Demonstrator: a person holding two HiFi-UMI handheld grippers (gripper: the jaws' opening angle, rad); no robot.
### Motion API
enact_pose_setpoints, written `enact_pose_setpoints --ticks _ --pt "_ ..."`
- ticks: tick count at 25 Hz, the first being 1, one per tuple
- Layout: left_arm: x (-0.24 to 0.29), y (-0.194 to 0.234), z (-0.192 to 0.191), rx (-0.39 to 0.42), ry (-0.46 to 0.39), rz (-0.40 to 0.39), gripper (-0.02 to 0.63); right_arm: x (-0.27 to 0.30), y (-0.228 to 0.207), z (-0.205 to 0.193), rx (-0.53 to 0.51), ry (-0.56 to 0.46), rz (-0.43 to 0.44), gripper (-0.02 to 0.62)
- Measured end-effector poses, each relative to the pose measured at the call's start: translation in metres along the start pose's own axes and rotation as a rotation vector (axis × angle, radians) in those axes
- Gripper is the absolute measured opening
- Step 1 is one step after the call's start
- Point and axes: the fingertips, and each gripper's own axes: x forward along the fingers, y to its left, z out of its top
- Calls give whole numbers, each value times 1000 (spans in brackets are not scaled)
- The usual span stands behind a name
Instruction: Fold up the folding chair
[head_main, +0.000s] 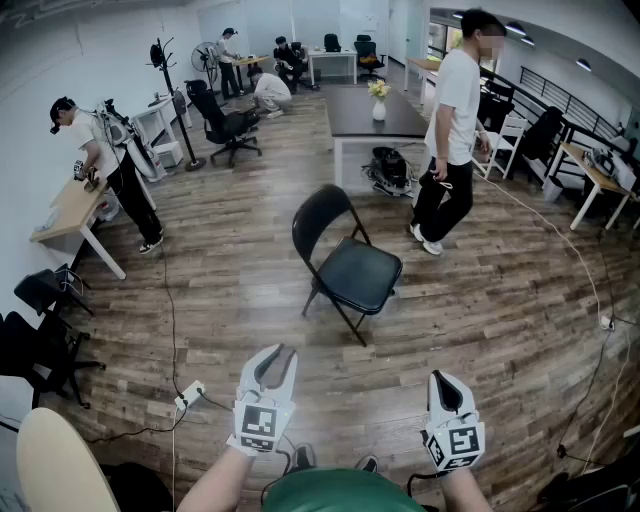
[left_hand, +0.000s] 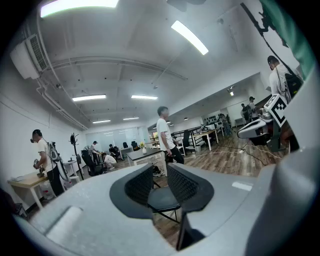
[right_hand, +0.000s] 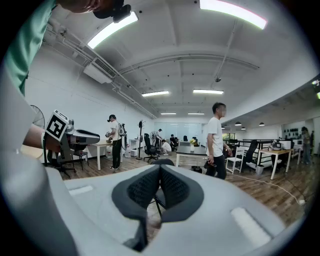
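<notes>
Folding chair (head_main: 352, 272) unfolded, upright on wood floor (head_main: 240, 300), well ahead of both grippers. Left gripper (head_main: 277, 353) jaws nearly together, nothing between. Right gripper (head_main: 441, 379) jaws together, empty. Neither touches chair.

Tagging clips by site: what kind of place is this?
Likely an open-plan office or lab: desks along the walls, wheeled office chair, ceiling strip lights, folding chair open mid-floor.

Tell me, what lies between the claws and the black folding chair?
Nothing but bare wooden floor; the head view shows it between the left claw, the right claw and the folding chair.
</notes>
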Motion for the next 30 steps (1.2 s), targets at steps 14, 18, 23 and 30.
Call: enact_pose_setpoints --ticks 14,18,23,30 --pt "6 47 -23 -29 -9 -35 97 27 26 1 36 23 -62 3" --pt "11 76 -34 -46 -24 -55 97 42 44 5 17 39 -100 3" --pt "22 103 -48 -70 -32 -87 97 57 63 14 -3 45 -130 3" --pt "52 114 -62 -97 -16 -108 97 78 55 6 15 81 -152 3"
